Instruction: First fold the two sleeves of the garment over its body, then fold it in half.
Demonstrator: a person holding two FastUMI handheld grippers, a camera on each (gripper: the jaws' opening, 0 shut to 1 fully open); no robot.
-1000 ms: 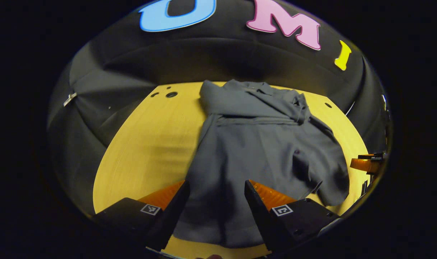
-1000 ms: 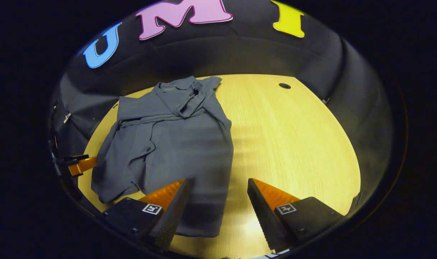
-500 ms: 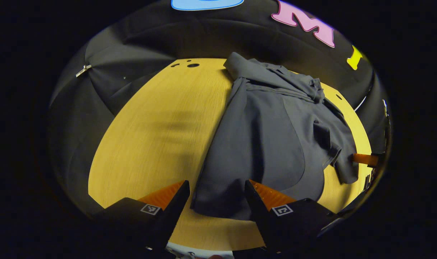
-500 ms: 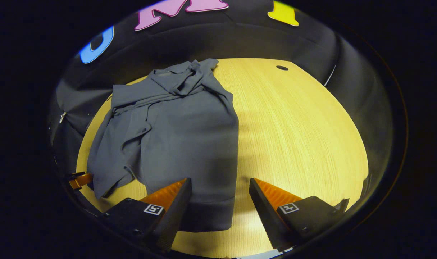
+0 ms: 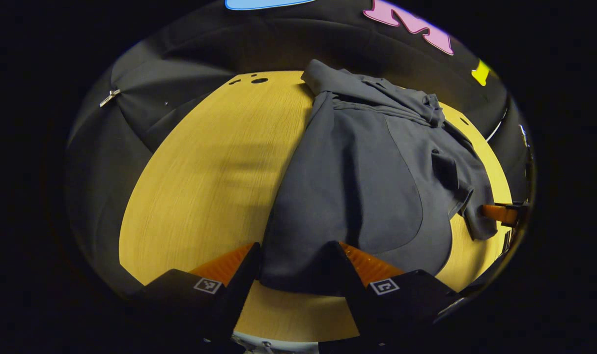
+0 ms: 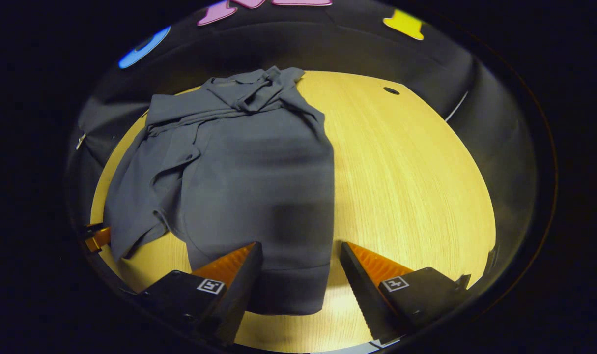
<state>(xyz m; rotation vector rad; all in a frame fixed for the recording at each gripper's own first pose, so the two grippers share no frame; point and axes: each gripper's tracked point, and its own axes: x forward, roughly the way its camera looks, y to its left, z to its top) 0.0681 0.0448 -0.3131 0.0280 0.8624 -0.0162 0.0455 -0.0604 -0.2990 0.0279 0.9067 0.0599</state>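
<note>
Grey fabric, the garment (image 5: 362,182), lay spread on the wooden table (image 5: 205,172), its collar end toward the far edge and its hem toward the near edge. Both sleeves were folded in across the chest, bunched near the collar. One front panel curled over the body, with a loose flap trailing toward the table's side edge.

From the left gripper view, the left gripper (image 5: 296,268) was held low over the near edge, pointing forward along the cloth. Its fingers stood wide apart, astride the near hem corner; whether they touched the fabric could not be told.

From the right gripper view, the right gripper (image 6: 300,268) hung at the same low pitch over the hem's other corner. Its jaws were also spread wide, the hem (image 6: 288,290) lying between them, gripped by neither finger.
</note>
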